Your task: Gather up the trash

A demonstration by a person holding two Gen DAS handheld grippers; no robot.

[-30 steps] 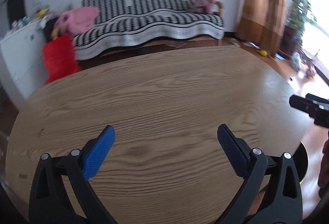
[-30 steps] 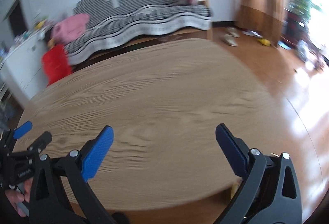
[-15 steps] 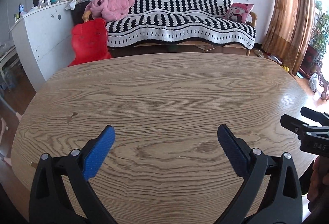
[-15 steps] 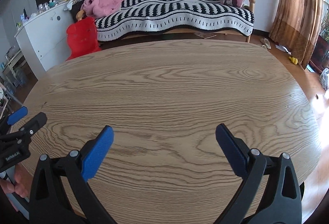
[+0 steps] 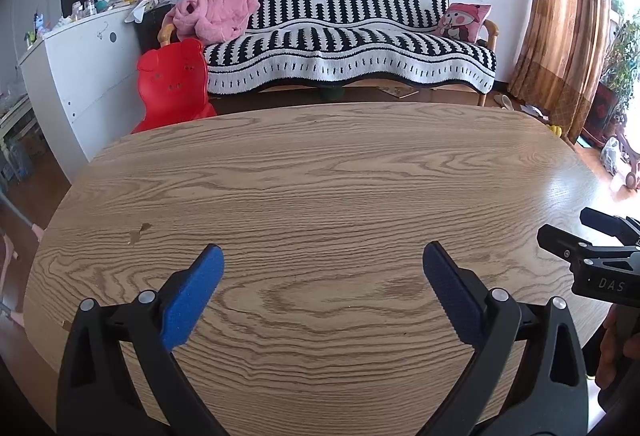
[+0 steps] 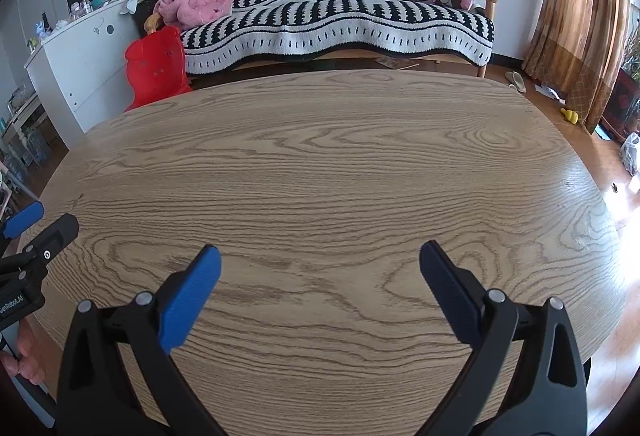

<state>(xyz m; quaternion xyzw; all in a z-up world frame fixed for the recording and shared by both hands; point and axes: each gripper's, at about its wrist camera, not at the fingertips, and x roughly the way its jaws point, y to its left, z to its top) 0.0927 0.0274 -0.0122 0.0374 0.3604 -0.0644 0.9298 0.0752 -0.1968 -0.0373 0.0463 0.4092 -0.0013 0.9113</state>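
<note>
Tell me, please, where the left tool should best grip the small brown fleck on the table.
Probably pinch the fleck across its narrow width, left tool coming straight down; it lies flat on the table, offering no raised edge. It may be only a surface mark.

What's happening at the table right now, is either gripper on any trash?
No. A person holds both grippers over the wooden table, each open and empty: the left gripper and the right gripper hover side by side facing the striped sofa. No trash shows on the tabletop; the only loose scraps in view lie on the floor near the curtain.
</note>
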